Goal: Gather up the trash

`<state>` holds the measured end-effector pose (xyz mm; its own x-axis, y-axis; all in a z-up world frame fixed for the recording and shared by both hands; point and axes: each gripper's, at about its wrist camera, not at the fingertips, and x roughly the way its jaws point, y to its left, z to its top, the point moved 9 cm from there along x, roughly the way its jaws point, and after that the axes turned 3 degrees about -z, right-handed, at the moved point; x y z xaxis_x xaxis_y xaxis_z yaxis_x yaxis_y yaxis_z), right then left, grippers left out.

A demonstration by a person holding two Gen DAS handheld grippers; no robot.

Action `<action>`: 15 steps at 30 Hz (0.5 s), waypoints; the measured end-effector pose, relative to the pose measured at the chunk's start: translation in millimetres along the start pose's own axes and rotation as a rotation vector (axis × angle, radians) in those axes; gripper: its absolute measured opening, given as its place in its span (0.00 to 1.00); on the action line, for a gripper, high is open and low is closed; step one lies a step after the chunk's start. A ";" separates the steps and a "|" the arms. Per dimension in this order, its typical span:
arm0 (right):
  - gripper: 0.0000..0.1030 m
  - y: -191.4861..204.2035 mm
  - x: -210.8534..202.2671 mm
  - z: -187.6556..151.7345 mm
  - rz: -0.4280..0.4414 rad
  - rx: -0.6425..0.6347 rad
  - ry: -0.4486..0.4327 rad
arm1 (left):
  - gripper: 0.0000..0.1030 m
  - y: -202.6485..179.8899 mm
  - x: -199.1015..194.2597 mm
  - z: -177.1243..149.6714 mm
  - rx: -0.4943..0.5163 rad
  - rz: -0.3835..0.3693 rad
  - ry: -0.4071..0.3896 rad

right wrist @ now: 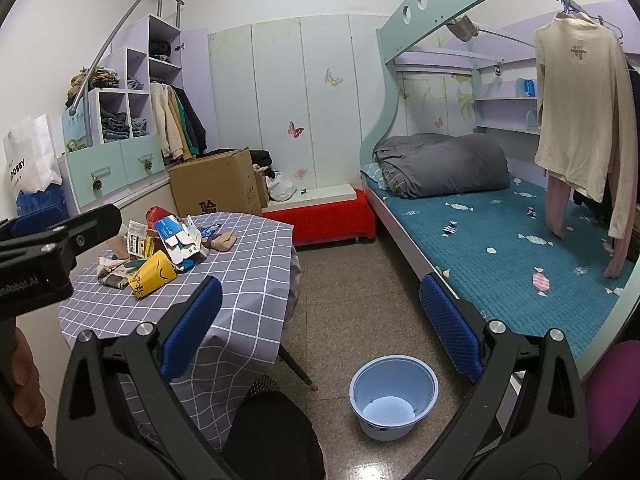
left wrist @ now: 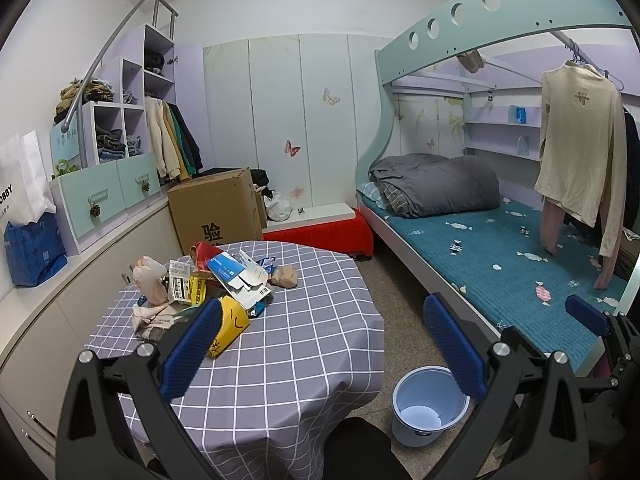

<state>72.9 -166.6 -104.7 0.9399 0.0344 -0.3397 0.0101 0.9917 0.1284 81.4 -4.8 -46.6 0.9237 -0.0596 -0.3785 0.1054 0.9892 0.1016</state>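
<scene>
A pile of trash [left wrist: 208,284] lies on the grey checked table [left wrist: 304,344]: a yellow carton [left wrist: 228,326], torn blue-and-white boxes [left wrist: 240,276], crumpled paper and bags. The pile also shows in the right wrist view [right wrist: 164,248]. A pale blue bin [left wrist: 430,404] stands empty on the floor right of the table; it shows in the right wrist view too [right wrist: 394,396]. My left gripper [left wrist: 324,344] is open and empty, held above the table's near edge. My right gripper [right wrist: 320,320] is open and empty, above the floor between table and bed.
A bunk bed [left wrist: 500,256] with a teal mattress runs along the right. A cardboard box [left wrist: 216,208] and a red-covered bench [left wrist: 320,232] stand behind the table. Cabinets line the left wall. Clothes hang at the far right [left wrist: 576,152].
</scene>
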 end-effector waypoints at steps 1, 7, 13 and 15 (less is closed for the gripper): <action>0.94 -1.0 1.2 1.4 0.001 0.000 0.003 | 0.96 0.6 1.1 -1.2 0.000 0.001 0.003; 0.94 1.3 9.6 1.0 0.023 0.012 0.033 | 0.96 9.2 12.0 -9.2 -0.012 0.005 0.028; 0.94 18.2 29.7 -1.7 0.037 -0.004 0.069 | 0.96 35.5 30.9 -18.9 -0.056 0.020 0.074; 0.94 29.3 42.7 -3.5 0.060 -0.002 0.099 | 0.96 47.0 38.8 -24.6 -0.073 0.021 0.096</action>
<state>112.1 -135.6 -118.7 0.9007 0.1055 -0.4215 -0.0458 0.9877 0.1493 113.1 42.7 -79.1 0.8853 -0.0294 -0.4641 0.0566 0.9974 0.0448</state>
